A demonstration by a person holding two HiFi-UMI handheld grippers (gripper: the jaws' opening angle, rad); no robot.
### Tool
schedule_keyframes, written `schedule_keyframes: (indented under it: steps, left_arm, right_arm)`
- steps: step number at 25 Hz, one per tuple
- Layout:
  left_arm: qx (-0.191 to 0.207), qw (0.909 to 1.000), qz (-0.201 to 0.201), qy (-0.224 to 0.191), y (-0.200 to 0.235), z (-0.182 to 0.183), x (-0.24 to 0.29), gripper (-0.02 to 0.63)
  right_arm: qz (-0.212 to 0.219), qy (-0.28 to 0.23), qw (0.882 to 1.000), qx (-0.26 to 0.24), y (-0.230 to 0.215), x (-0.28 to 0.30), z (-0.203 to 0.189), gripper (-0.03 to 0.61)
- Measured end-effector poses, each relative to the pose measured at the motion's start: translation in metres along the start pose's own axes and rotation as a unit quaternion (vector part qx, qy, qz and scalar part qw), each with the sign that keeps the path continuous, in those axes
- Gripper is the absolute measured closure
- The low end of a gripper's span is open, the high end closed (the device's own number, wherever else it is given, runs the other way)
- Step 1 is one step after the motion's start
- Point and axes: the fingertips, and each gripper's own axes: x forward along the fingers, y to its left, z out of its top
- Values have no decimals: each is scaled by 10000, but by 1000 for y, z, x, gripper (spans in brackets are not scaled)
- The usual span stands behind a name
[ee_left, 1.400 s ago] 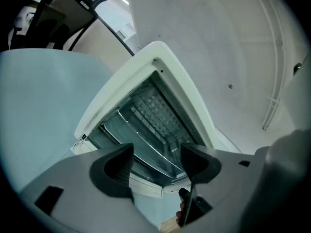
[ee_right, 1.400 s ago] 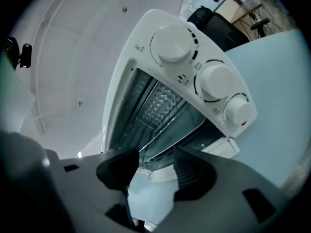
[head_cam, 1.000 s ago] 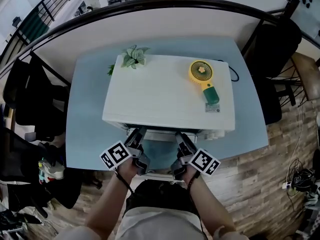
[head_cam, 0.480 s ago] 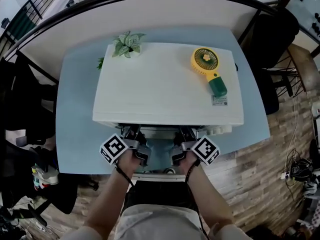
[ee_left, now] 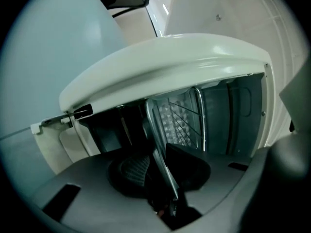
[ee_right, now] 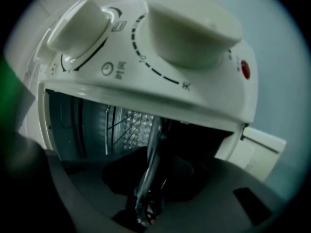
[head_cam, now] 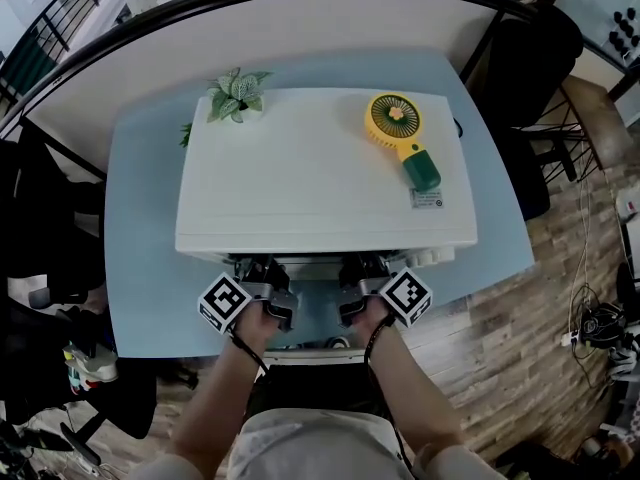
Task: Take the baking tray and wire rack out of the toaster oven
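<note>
A white toaster oven (head_cam: 320,168) stands on a light blue table (head_cam: 140,268) with its door (head_cam: 312,320) folded down. Both grippers reach into the opening, side by side. The left gripper (head_cam: 265,278) (ee_left: 163,171) has the baking tray's metal rim (ee_left: 158,130) between its closing jaws, pads on it. The right gripper (head_cam: 358,276) (ee_right: 150,178) is closing the same way on the rim (ee_right: 153,140) further right. Behind the rim the wire rack (ee_left: 187,118) (ee_right: 119,125) shows inside the oven. The fingertips are hidden under the oven's front edge in the head view.
A small potted plant (head_cam: 232,95) and a yellow hand fan (head_cam: 398,128) lie on the oven's top. Two white knobs (ee_right: 194,23) sit just above the right gripper. A dark chair (head_cam: 520,78) stands at the table's right, a railing behind.
Both grippers have moved forward and slightly down into the oven's opening, and their jaws have narrowed onto the tray's rim. The head camera has shifted a little.
</note>
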Motion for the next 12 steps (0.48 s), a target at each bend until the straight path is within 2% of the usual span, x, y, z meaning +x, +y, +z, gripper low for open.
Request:
schedule_keyframes:
  steps: [6, 12]
  left_arm:
    - [173, 9994, 263, 169, 5, -7, -24, 508]
    - [-172, 9992, 339, 119, 5, -23, -58, 520]
  right_arm:
    - [-184, 114, 9997, 68, 1, -24, -9, 474]
    - [-410, 275, 9987, 159, -1, -59, -23, 477]
